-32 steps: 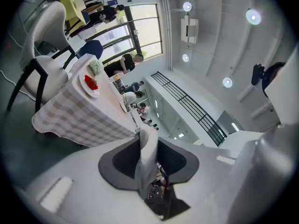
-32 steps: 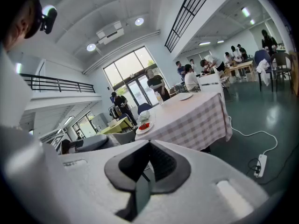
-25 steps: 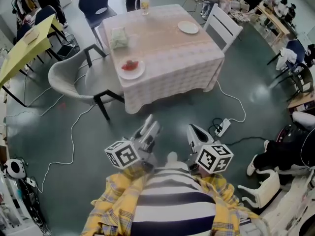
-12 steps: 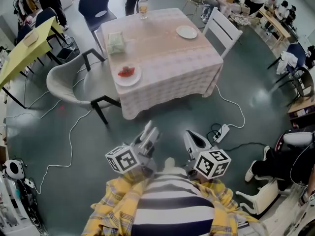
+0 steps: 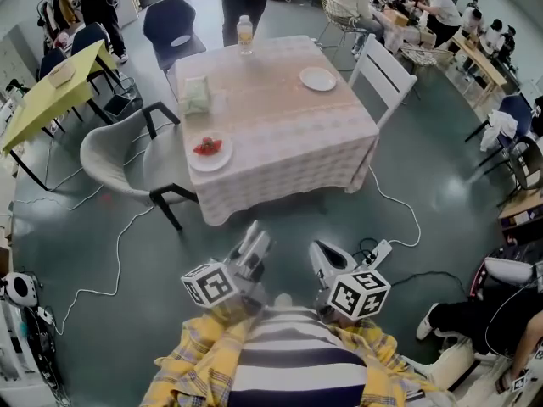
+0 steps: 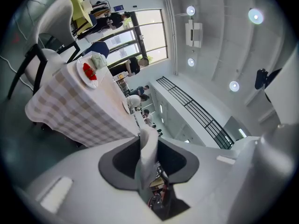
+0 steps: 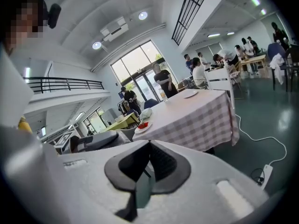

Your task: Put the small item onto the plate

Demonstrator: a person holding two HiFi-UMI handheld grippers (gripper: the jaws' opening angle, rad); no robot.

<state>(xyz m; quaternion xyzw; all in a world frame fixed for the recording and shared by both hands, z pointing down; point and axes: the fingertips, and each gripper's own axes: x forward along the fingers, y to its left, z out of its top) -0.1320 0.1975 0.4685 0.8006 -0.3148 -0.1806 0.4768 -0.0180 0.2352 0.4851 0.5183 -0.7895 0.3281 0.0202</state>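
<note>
A white plate (image 5: 224, 158) sits near the left front corner of the checked table (image 5: 288, 134), with a small red item (image 5: 206, 147) on it. The left gripper view shows the same plate (image 6: 91, 82) with the red item (image 6: 87, 70), and it appears small in the right gripper view (image 7: 143, 125). Both grippers hang over the floor, well short of the table. My left gripper (image 5: 257, 237) has its jaws drawn together to a slit. A pale strip (image 6: 148, 148) shows in that slit, and I cannot tell what it is. My right gripper (image 5: 318, 251) is shut and holds nothing.
On the table stand a bottle (image 5: 245, 34), a green-white pack (image 5: 197, 94) and a second, bare plate (image 5: 318, 78). A grey chair (image 5: 119, 155) is at the table's left and a white chair (image 5: 383, 56) at its right. Cables and a power strip (image 5: 379, 253) lie on the floor. People stand and sit beyond the table.
The table and plate have slid lower and slightly left in the head view, and more of the far room shows. Both grippers keep the same pose near the body.
</note>
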